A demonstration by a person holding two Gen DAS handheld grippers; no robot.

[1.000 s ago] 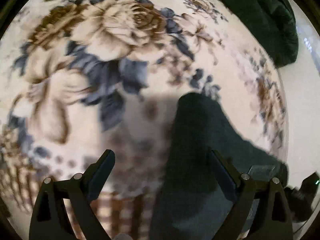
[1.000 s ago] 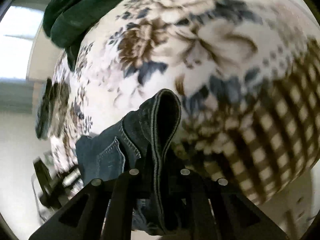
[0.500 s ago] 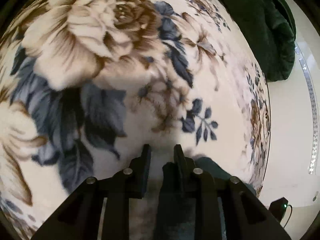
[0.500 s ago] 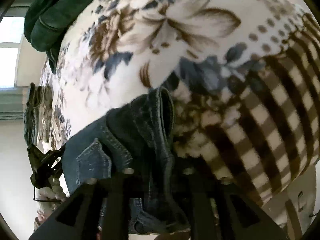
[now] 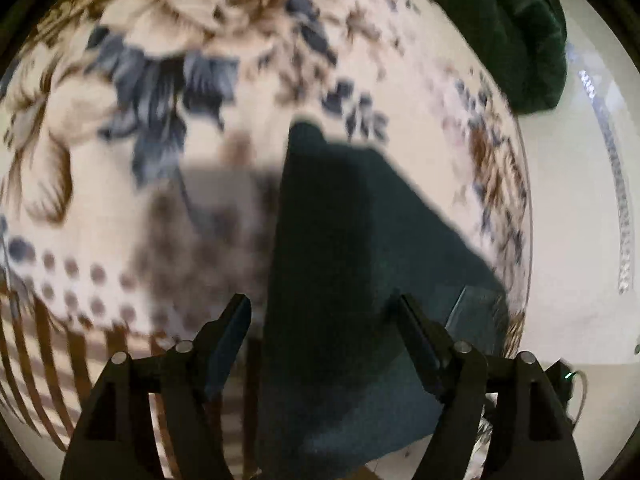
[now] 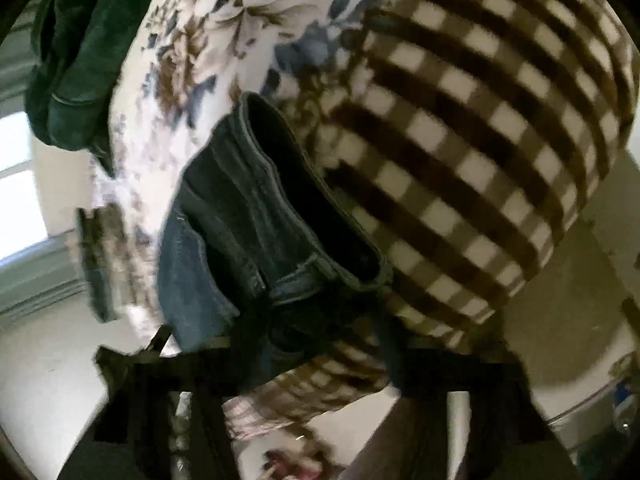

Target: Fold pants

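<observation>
L gripper wide open, fingers spread w/ nothing between the pads; it hangs over the jeans, which lie dark and flat on the blanket, running from betw. the fingers up toward frame centre. Shadow falls on the blanket just left of the denim. R wrist view is badly blurred: R gripper shows only as dark smears at the bottom, so can't tell if it's open or clamped on cloth. Jeans waistband bunches up right in front of it, opening gaping, a belt loop showing, lighter blue denim to the left. Under it the blanket goes from floral to brown check. Green garment heaped at the blanket's far edge, well apart from the jeans; also seen top right in L view.
</observation>
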